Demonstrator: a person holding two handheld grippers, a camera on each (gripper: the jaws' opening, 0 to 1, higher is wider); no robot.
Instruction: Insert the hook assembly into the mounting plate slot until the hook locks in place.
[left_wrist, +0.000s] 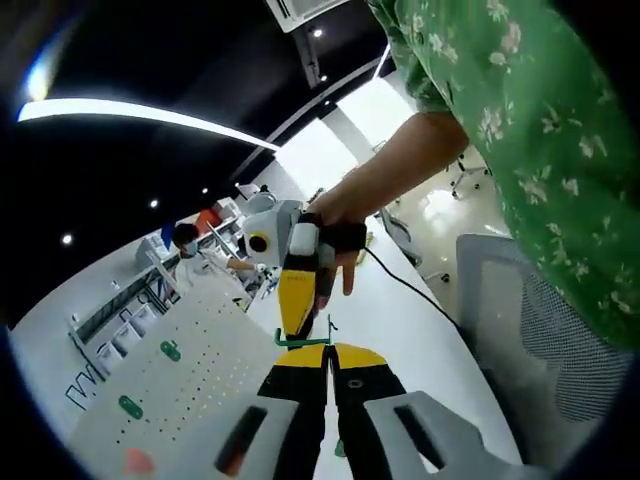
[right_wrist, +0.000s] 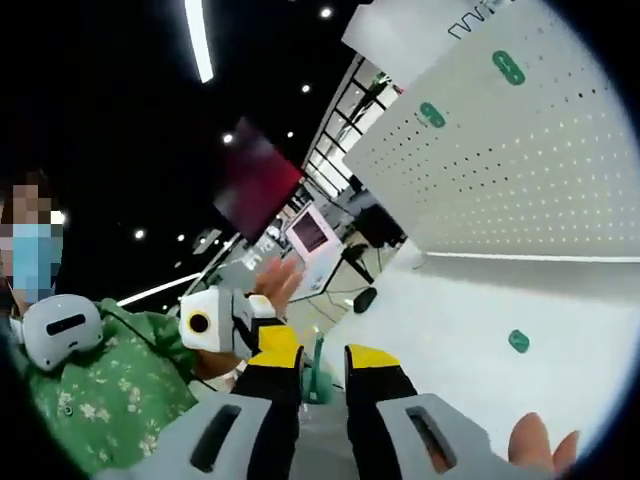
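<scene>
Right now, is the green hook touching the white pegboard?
Apart. The right gripper view shows the green hook by the right gripper, with bare white table between it and the white pegboard.

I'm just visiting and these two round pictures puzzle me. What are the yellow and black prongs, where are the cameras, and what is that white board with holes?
There is no robot here: a person in a green flowered shirt holds a hand tool in each hand, and each tool carries its own wide-angle camera. The prongs rising from the bottom of each picture are that tool's jaws.

In the left gripper view, the left gripper has its jaws shut on a thin green hook. The right gripper comes in from above and meets the same hook.

The right gripper view looks the other way: its own gripper is in front, the green hook between its jaws, though I cannot tell if they pinch it.

The white board with holes stands on a white table. Small green pieces sit on the board, and one lies on the table.
</scene>
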